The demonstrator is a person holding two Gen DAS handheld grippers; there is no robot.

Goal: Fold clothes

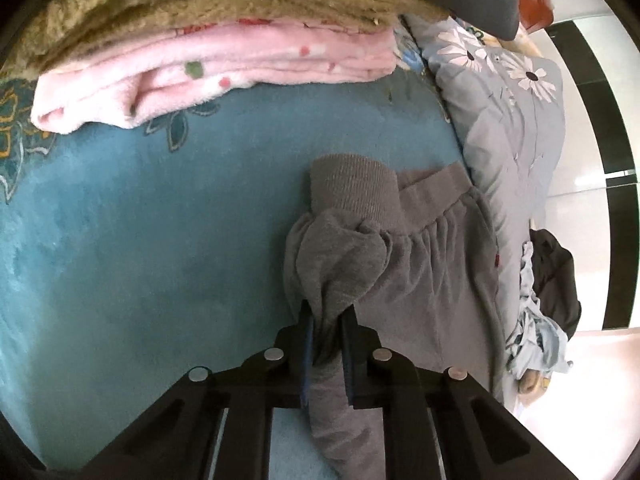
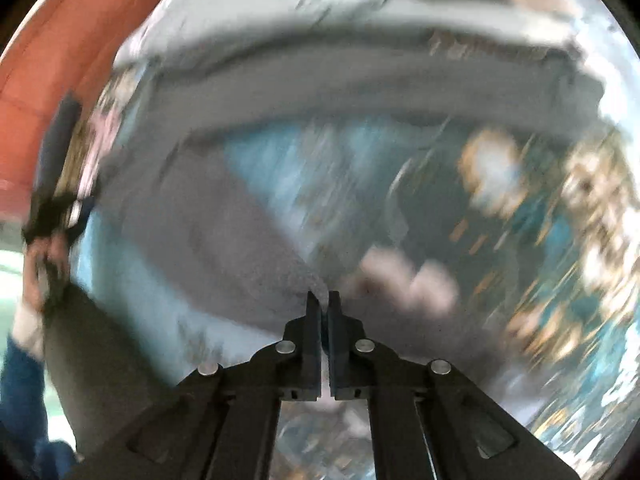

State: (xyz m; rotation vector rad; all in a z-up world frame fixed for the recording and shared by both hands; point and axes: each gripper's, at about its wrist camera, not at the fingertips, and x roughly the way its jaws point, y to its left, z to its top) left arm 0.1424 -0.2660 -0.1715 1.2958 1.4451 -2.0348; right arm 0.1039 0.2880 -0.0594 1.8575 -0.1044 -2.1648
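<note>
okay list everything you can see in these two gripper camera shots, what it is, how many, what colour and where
grey sweatpants: one, grey, lying on the bed at centre right, ribbed waistband away from the camera
teal bedspread: one, teal with a floral pattern, under the garment
pink fleece blanket: one, pink with dots, folded at the far edge
tan fuzzy blanket: one, tan, stacked on the pink one
floral quilt: one, pale grey-blue with white daisies, along the right side
clothes pile: one heap, dark and light blue, far right
left gripper: one, black, closed on bunched grey fabric
right gripper: one, black, pinching a grey fabric edge; view is motion-blurred
</note>
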